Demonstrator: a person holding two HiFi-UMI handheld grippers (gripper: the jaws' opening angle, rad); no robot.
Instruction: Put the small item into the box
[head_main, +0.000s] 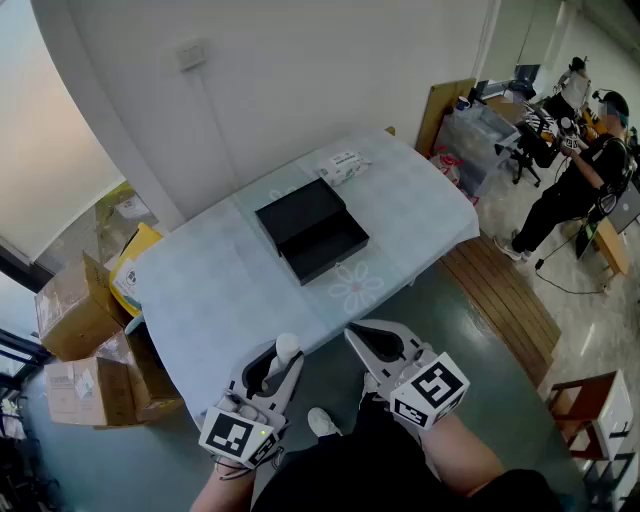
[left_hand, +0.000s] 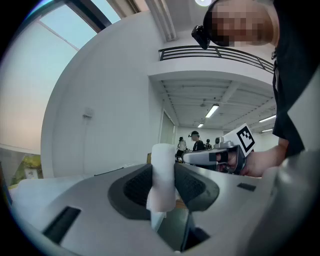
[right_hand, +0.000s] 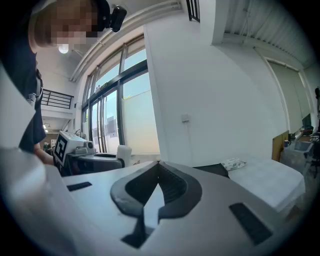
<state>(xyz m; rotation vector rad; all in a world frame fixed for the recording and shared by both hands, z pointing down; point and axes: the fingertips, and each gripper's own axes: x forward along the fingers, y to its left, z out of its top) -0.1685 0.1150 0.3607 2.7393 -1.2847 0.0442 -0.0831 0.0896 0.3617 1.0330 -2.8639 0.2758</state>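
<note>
Holding small white cylinder (left_hand: 162, 175) upright in left gripper (head_main: 276, 368), pads pressed on its two sides, top end standing proud of the jaws. Right gripper (head_main: 356, 337) closed tip to tip, nothing between. Both well short of the open black box (head_main: 312, 232), on its near side, off the edge of the cloth-covered table (head_main: 220, 290). Judged light and somewhat soft, perhaps foam or rolled paper; matt surface, unlikely to slip. Best grip at mid-height across the round body; avoid extra squeeze, likely to dent. Lower upright into the box's open tray, then release. White packet (head_main: 343, 165) beyond the box: leave alone.
</note>
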